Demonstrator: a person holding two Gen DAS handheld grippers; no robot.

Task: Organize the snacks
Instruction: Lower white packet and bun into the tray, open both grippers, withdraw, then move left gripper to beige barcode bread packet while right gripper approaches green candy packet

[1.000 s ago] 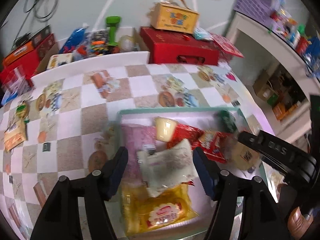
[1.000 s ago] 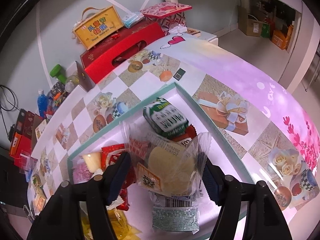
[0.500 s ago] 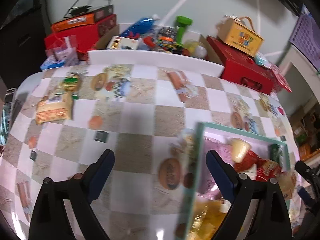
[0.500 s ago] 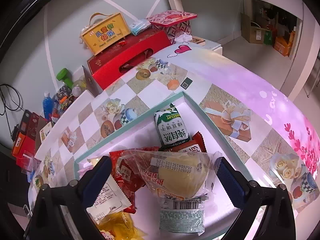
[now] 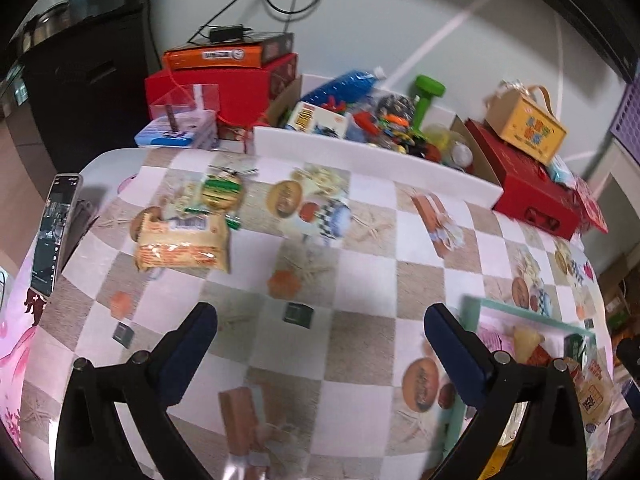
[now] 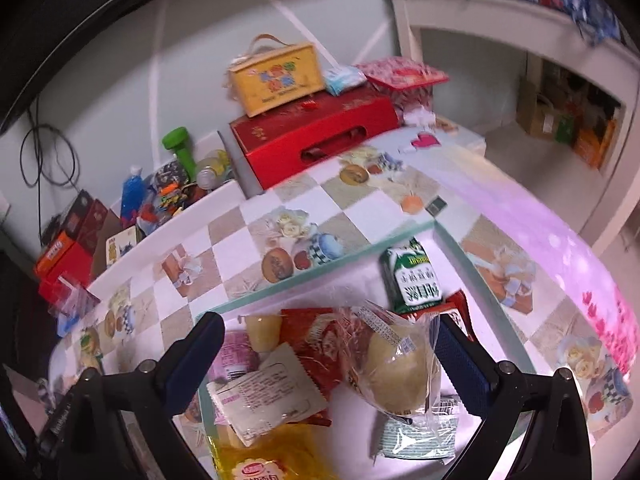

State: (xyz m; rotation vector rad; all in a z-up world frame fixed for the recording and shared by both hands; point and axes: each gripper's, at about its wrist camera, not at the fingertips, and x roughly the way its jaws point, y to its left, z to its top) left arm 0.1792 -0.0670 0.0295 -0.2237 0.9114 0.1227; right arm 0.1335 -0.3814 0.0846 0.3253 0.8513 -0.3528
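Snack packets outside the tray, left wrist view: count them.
2, side by side at the table's far left: an orange snack bag, and a round green-labelled packet just behind it. More may sit out of view.

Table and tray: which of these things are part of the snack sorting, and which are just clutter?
Part of the job:
- green-rimmed tray holding snacks
- bun in clear wrap
- green packet
- orange snack pack and green round snack, loose on the table

Just lying about:
- phone
- red gift box
- yellow handled box
- green dumbbell
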